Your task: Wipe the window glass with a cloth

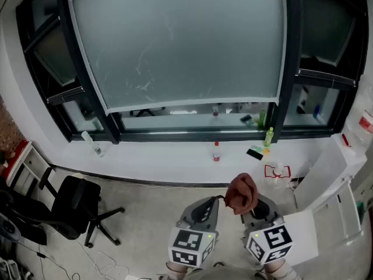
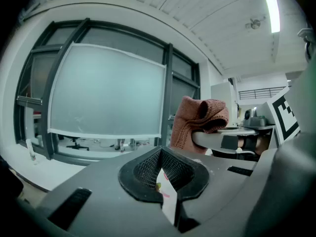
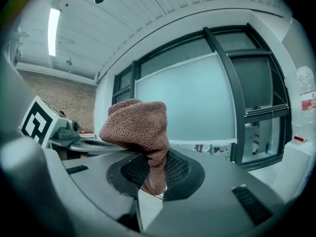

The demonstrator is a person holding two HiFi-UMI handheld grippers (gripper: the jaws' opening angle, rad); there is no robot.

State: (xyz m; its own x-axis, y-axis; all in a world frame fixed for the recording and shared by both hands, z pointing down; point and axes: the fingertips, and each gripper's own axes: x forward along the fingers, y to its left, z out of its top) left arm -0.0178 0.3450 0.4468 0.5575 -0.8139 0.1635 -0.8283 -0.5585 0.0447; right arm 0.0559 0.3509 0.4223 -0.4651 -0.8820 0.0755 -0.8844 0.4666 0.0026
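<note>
Clamping the brown cloth [image 3: 136, 127] in the right hand-held gripper [image 3: 149, 190], well short of the frosted window glass [image 1: 180, 39]. Holding the left hand-held gripper [image 2: 167, 184] just beside it, jaws together on nothing. Facing a white sill [image 1: 163, 159] carrying small bottles [image 1: 216, 152], with an office chair [image 1: 73, 206] standing on the floor at left.

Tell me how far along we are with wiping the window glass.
Done: the cloth is picked up and clamped in the right gripper. In hand: both grippers are over the floor, short of the sill, with the left gripper shut on nothing. Left: the whole wipe. The window glass shows pale streaks, and the cloth is not touching it.
</note>
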